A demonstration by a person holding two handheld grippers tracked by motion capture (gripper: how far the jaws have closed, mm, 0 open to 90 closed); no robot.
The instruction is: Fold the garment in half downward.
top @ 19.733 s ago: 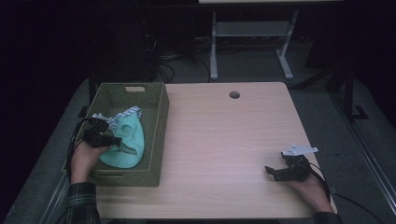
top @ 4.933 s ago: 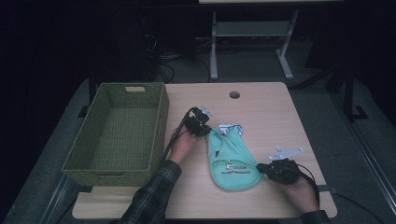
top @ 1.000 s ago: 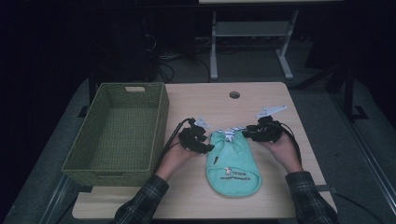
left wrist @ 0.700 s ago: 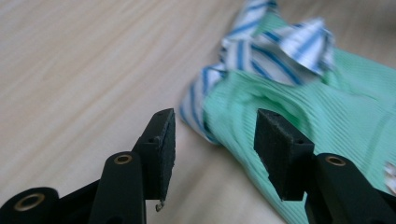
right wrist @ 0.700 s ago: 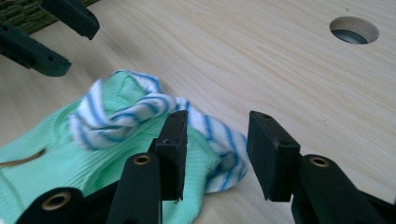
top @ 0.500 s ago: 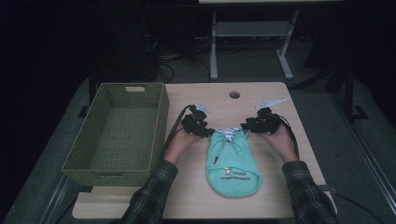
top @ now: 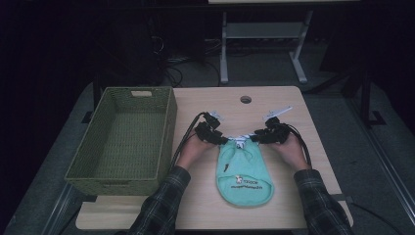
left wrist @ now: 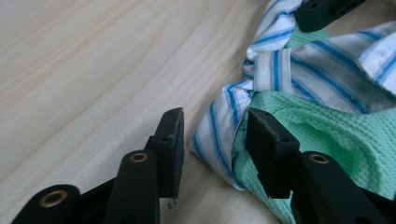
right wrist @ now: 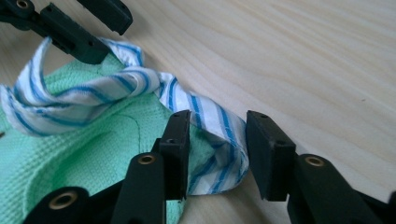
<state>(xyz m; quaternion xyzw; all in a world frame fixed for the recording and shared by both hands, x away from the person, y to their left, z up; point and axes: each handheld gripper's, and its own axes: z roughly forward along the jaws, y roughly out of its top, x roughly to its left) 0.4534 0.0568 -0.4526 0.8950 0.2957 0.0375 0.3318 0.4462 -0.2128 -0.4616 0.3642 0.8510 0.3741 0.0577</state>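
Both claws gaping over the bib's [top: 243, 169] striped trim, mid-table, right of the basket [top: 125, 137].
Left gripper [left wrist: 212, 140] and right gripper [right wrist: 215, 142] straddle thin folds; close too shallow and the trim probably slips out, or the bib bunches.

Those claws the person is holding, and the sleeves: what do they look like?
Both the left claw and the right claw are black, each with two flat rectangular jaws, brass-coloured rivets at the joints and a black cable trailing back. The right claw also carries a grey plate on top. The sleeves are dark plaid.
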